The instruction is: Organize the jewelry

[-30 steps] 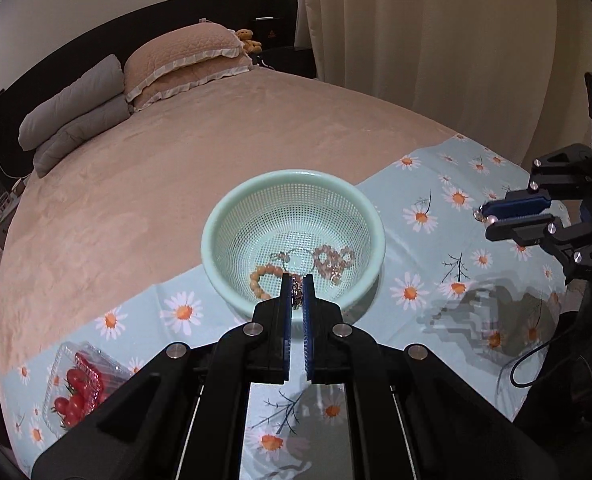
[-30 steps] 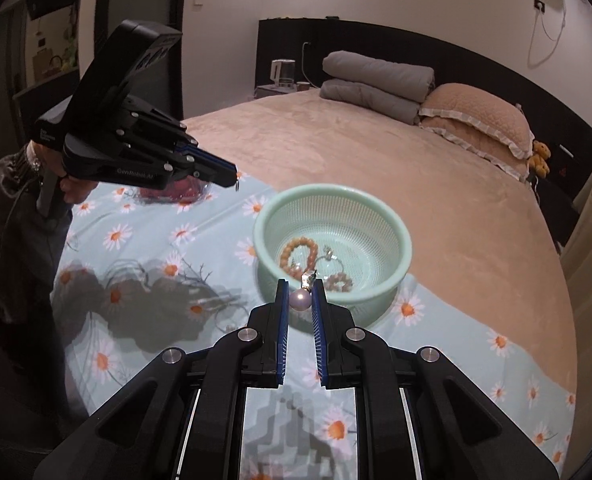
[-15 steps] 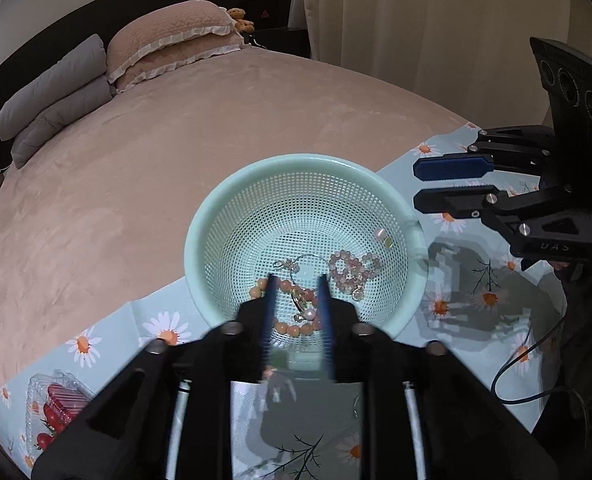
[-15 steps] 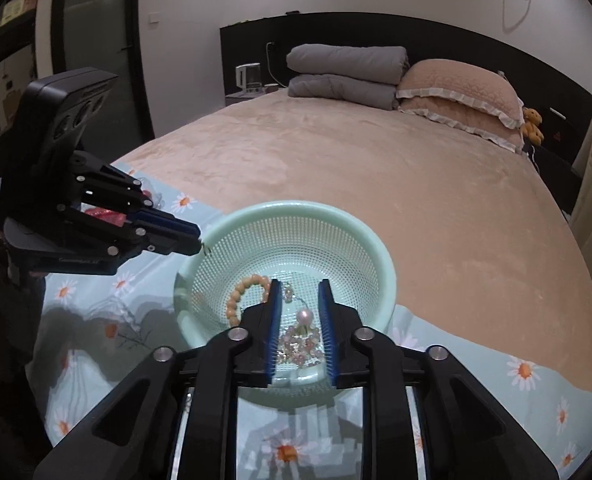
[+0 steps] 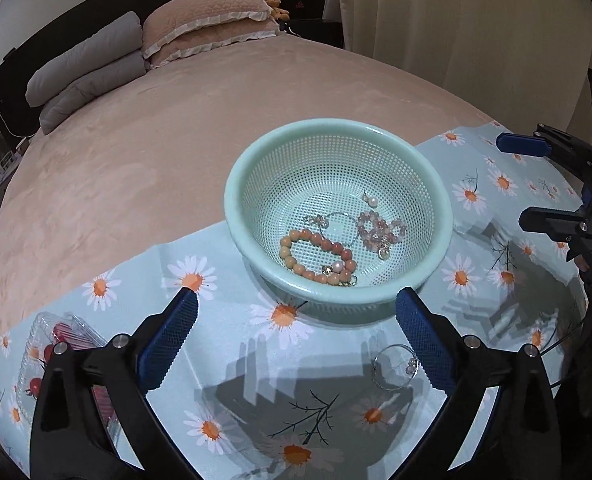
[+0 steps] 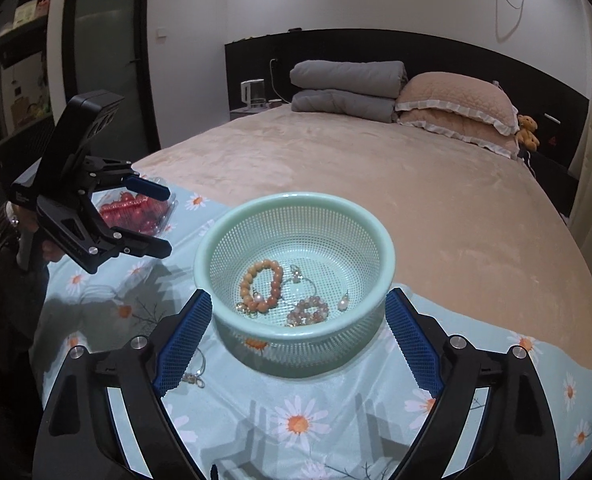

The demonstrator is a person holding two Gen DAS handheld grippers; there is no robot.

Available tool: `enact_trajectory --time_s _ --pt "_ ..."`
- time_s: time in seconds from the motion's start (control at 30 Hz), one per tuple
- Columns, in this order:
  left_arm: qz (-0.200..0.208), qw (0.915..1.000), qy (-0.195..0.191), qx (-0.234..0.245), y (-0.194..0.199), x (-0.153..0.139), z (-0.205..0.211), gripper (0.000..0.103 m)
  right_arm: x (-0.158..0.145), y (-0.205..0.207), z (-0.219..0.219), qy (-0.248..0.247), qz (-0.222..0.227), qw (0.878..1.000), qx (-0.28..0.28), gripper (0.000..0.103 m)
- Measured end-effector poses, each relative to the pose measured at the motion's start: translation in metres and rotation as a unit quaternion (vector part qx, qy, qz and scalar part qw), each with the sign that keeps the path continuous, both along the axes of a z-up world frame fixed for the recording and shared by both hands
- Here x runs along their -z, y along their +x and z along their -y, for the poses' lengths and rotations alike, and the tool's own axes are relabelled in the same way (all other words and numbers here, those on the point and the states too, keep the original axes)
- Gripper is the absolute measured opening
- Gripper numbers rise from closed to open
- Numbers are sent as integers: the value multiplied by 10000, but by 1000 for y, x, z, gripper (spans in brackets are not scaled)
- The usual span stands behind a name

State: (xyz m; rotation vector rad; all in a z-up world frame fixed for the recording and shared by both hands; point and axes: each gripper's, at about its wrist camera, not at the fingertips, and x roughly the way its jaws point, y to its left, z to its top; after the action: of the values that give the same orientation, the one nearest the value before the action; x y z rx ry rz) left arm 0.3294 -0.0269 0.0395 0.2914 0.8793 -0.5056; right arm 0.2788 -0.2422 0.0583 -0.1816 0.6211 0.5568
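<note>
Left wrist view
Left gripper (image 5: 296, 300): its jaws are opening, blue pads standing wide apart with nothing between them but the cloth and the near edge of the basket
Basket (image 5: 232, 216): a pale green mesh bowl sitting on the daisy cloth (image 5: 232, 320), just beyond the fingertips
Jewelry in basket: an orange bead bracelet (image 5: 315, 258) is lying on the near left of the floor, a pink bead bracelet (image 5: 379, 228) to its right, a pearl earring (image 5: 372, 201) resting against the far wall
Loose ring (image 5: 393, 366): a thin wire hoop with a small charm is lying on the cloth outside the basket, touching or just beside the right-hand pad
Tomato box (image 5: 52, 344): a clear box of red tomatoes is sitting at the left edge of the cloth
Right gripper (image 5: 535, 178): showing at the right edge, fingers spread, nothing between them

Right wrist view
Right gripper (image 6: 297, 316): its jaws are opening, pads standing either side of the basket (image 6: 296, 200) without pressing on it
Jewelry: the orange bead bracelet (image 6: 262, 286), pink bead bracelet (image 6: 307, 310) and pearl earring (image 6: 343, 303) are all lying inside the basket
Small chain (image 6: 194, 376): lying on the cloth beside the left-hand pad
Left gripper (image 6: 166, 220): hovering left of the basket, fingers apart and empty, in front of the tomato box (image 6: 136, 210)
Bed (image 6: 375, 168): a beige cover is stretching back to stacked pillows
</note>
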Motion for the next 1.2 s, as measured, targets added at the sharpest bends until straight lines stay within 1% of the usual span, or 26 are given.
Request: enact_trajectory --time_s 0.17,0.37,0.5,0.57,0.7,0.77,0.83,0.87,0.9,0.93,0.97,1.0,1.03,1.07,1.1,1.13,1.17,1.2 --pt "-182 9997 54 131 -17 19 5 97 13 -15 -6 -154 -122 9995 -236 84" --pt "-350 9990 95 243 -28 38 11 97 42 -28 -19 -148 -470 9967 -638 84" --pt "-473 9984 220 237 -30 57 14 97 67 -32 -40 -493 -711 9915 -968 83" --pt "-618 9975 284 193 -29 70 14 97 80 -30 -51 -591 -833 9885 -1117 81" --pt "-863 9957 295 149 -25 91 13 95 98 -25 -71 -646 -1025 9835 -1345 74" --pt "-926 9950 345 155 -24 98 14 91 105 -23 -82 -705 -1091 9808 -1452 73" --pt "-895 9948 468 148 -24 103 17 89 112 -19 -91 -810 -1061 9799 -1480 68" --pt "-833 9948 567 176 -25 104 20 88 115 -18 -95 -838 -1069 9795 -1488 67" --pt "-767 9947 654 209 -28 106 24 88 119 -16 -99 -872 -1107 9788 -1488 62" --pt "-725 9947 688 253 -30 106 26 84 123 -13 -103 -892 -1182 9776 -1495 52" --pt "-705 9946 707 294 -32 106 28 77 125 -12 -105 -864 -1241 9767 -1525 49" --pt "-680 9945 722 343 -34 105 31 73 126 -13 -106 -856 -1240 9763 -1555 43" --pt "-662 9945 700 407 -36 104 32 63 125 -14 -107 -861 -1243 9757 -1583 31" --pt "-662 9944 676 461 -38 104 34 55 126 -15 -107 -898 -1250 9757 -1562 26" --pt "-669 9944 664 488 -39 103 36 50 126 -15 -106 -900 -1299 9752 -1549 18" --pt "-688 9943 633 519 -40 103 37 38 126 -15 -105 -866 -1347 9749 -1549 8" --pt "-725 9942 572 558 -40 102 39 18 126 -16 -104 -868 -1371 9748 -1533 6" --pt "-795 9939 498 586 -41 102 38 6 126 -17 -103 -877 -1398 9745 -1518 6"
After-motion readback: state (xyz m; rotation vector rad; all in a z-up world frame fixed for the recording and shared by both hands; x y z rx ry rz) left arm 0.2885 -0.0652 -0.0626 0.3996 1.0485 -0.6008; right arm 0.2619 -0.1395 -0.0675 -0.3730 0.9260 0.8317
